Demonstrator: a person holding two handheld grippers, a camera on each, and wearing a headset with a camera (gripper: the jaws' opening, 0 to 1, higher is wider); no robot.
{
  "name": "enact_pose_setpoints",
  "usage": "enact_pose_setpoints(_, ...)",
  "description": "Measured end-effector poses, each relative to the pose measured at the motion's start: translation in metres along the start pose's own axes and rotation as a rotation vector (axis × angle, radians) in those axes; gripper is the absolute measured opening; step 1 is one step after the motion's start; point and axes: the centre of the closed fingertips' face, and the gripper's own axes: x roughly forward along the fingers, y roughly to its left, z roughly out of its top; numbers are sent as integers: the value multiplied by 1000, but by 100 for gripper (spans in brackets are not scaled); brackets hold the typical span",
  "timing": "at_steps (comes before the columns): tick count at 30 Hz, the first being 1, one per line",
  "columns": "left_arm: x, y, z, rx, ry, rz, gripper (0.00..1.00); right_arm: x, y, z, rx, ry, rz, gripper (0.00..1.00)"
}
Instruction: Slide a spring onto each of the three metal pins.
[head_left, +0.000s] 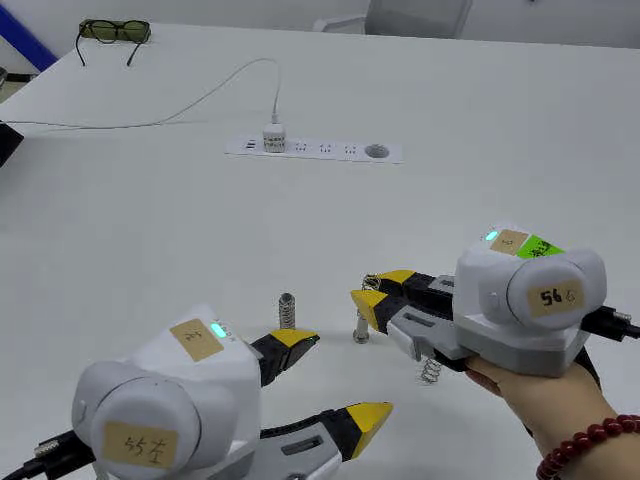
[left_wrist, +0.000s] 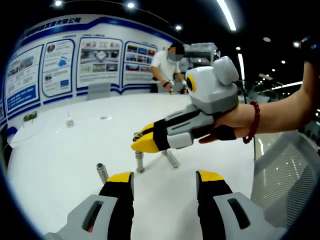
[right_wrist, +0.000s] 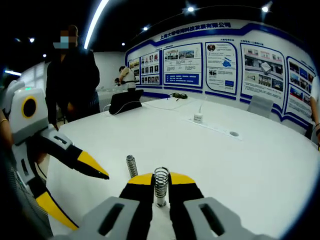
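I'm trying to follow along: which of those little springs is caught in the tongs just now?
The spring pinched upright between the yellow tips of the right tongs. The other spring stands alone beside it, with nothing gripping it.

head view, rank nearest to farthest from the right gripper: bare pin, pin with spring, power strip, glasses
1. bare pin, under the right gripper
2. pin with spring, to its left
3. power strip, mid table
4. glasses, far left corner
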Motion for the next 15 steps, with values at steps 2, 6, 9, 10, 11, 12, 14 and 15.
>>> enact_pose_setpoints(2, 0, 0, 0, 4, 2, 2, 51, 1, 0, -2, 2, 4, 1, 12)
enact_pose_setpoints(6, 0, 0, 0, 3, 2, 1, 51, 3, 1, -6, 3, 19, 2, 12)
enact_pose_setpoints(9, 0, 1, 0, 4, 2, 1, 51, 4, 2, -10, 2, 30, 2, 12)
enact_pose_setpoints(10, 0, 1, 0, 3, 2, 3, 51, 5, 2, -11, 1, 32, 2, 12)
enact_pose_setpoints(11, 0, 1, 0, 5, 2, 3, 51, 5, 2, -12, 2, 36, 3, 12)
enact_pose_setpoints(12, 0, 1, 0, 4, 3, 2, 50, 6, 2, -14, 2, 39, 3, 12)
enact_pose_setpoints(14, 0, 1, -1, 5, 4, 3, 50, 8, 1, -18, 7, 51, 0, 12)
enact_pose_setpoints(15, 0, 1, 0, 5, 4, 3, 50, 8, 1, -19, 8, 53, -1, 12)
